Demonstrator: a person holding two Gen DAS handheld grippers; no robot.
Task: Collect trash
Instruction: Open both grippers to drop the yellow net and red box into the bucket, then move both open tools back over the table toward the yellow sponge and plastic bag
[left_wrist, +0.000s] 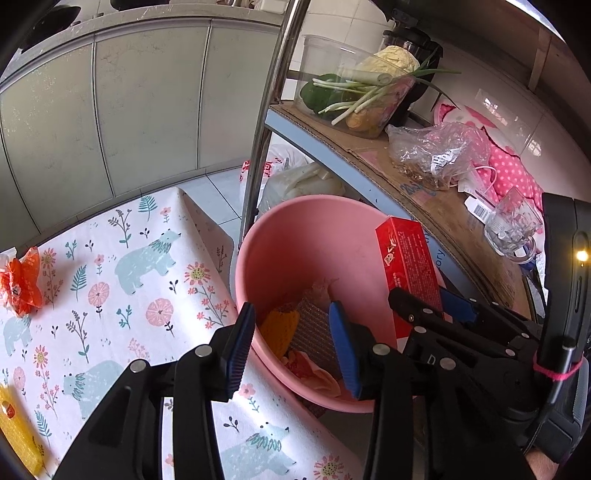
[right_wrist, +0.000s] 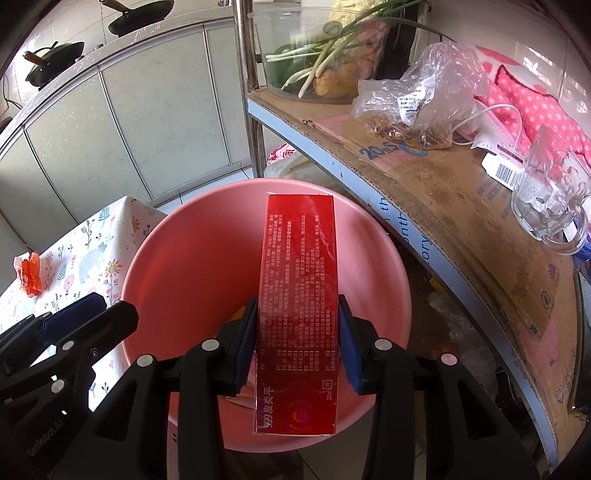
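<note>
Right gripper (right_wrist: 297, 339) clamps red box (right_wrist: 299, 295) reading "999皮炎平" above pink basin (right_wrist: 184, 258).

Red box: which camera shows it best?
Right wrist: the red box fills the centre, printed face readable, clamped in the right gripper above the pink basin. Left wrist shows it smaller, edge-on.

You get bright daylight from the upper right; it glares on the red box (right_wrist: 299, 314) and sparkles in the glass mug (right_wrist: 546, 206). Fisheye bending curves the cabinet doors (left_wrist: 147, 107), black vignette fills the corners, and focus holds sharp.
</note>
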